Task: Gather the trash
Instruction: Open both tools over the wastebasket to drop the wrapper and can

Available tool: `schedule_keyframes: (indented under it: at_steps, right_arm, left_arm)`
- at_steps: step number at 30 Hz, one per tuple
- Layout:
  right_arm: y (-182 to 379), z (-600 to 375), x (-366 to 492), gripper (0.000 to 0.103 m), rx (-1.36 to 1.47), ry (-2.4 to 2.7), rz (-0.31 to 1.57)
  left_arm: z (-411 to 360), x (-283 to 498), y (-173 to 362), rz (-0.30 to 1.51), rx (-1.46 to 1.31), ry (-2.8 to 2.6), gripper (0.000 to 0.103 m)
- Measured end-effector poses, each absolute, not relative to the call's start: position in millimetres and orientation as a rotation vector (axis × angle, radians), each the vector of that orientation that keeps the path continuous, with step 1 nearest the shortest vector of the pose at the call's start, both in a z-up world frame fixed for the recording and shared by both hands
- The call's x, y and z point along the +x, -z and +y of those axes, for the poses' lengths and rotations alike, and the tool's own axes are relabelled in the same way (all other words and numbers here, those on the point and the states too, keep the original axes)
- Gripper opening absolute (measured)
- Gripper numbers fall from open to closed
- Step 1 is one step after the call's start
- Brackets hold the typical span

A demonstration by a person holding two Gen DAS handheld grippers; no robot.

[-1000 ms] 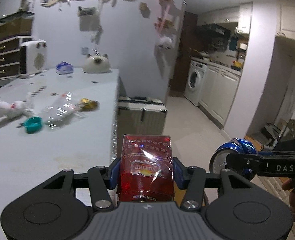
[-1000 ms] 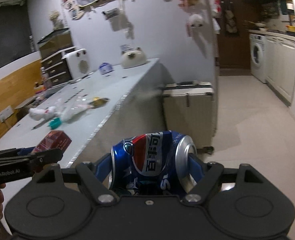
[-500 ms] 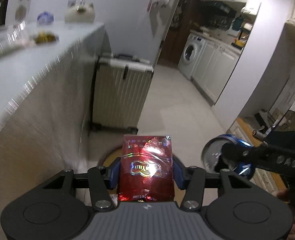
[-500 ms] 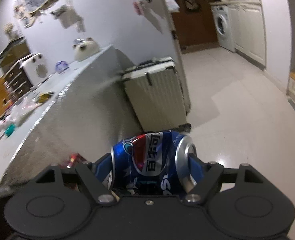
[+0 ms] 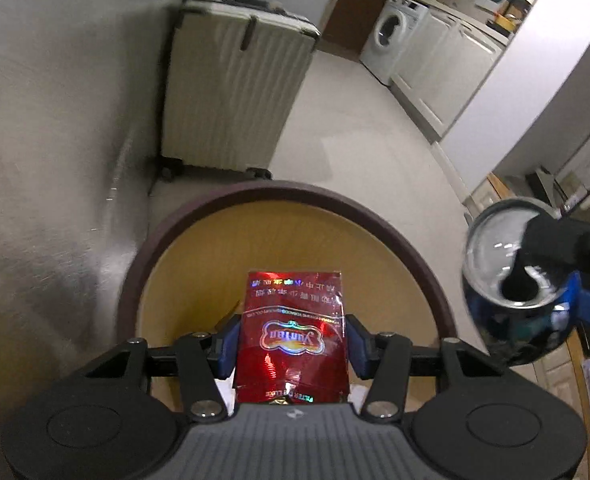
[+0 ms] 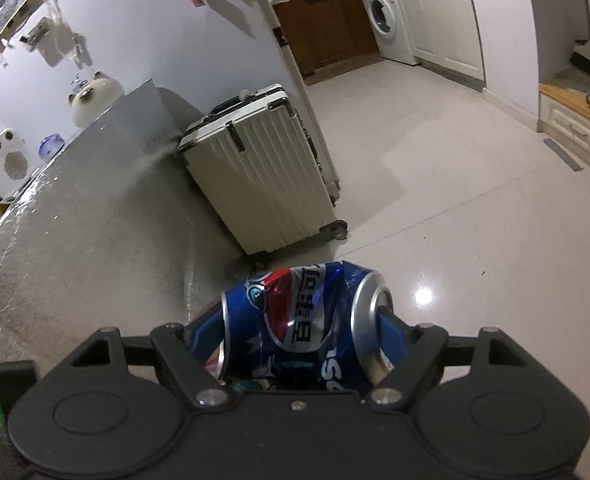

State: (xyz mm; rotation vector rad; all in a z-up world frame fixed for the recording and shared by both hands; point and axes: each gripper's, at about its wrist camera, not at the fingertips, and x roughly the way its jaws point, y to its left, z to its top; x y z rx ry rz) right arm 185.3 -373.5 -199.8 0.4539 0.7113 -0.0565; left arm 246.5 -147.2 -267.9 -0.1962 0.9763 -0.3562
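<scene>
The left claw (image 5: 291, 346) is clamped on a glossy red foil-wrapped cigarette pack (image 5: 291, 332), flat and rectangular, its top torn, held above the round bin with a dark brown rim and smooth tan inside (image 5: 395, 224). The right claw (image 6: 301, 330) grips a dented blue aluminium cola can (image 6: 301, 320) end to end, one pad (image 6: 391, 322) pressed into its silver top, above the shiny pale tiled floor (image 6: 475, 220). A ribbed cream hard-shell suitcase (image 6: 263, 184) stands against the grey table (image 6: 75, 220).
</scene>
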Motion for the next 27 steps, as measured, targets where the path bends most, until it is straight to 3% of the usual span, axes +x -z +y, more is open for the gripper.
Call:
schedule_keyframes:
  at_steps: [4, 6, 8, 12, 22, 23, 25, 27]
  right_arm:
    - [211, -375, 185, 0.080, 0.489, 0.072, 0.699]
    - [215, -374, 187, 0.080, 0.492, 0.076, 0.698]
    - [218, -373, 191, 0.080, 0.483, 0.076, 0.704]
    - [228, -368, 200, 0.080, 0.487, 0.053, 0.731]
    - [250, -344, 235, 0.082, 0.501, -0.014, 0.808]
    - [252, -343, 238, 0.084, 0.518, -0.013, 0.804]
    - [255, -343, 239, 0.099, 0.536, 0.002, 0.815]
    - [255, -341, 235, 0.099, 0.503, 0.017, 0.836]
  left_arm:
    - [-157, 266, 288, 1.004, -0.201, 0.478, 0.058]
    - [-160, 265, 294, 1.005, -0.167, 0.456, 0.079]
    - [-160, 260, 295, 0.998, -0.099, 0.409, 0.085]
    - [-157, 249, 289, 1.006, 0.033, 0.326, 0.085]
    - [-141, 235, 282, 1.011, 0.013, 0.311, 0.087]
    - [-142, 235, 283, 1.015, 0.014, 0.312, 0.088]
    - [-143, 234, 281, 1.019, 0.006, 0.320, 0.088]
    - [-142, 234, 279, 1.022, -0.005, 0.327, 0.088]
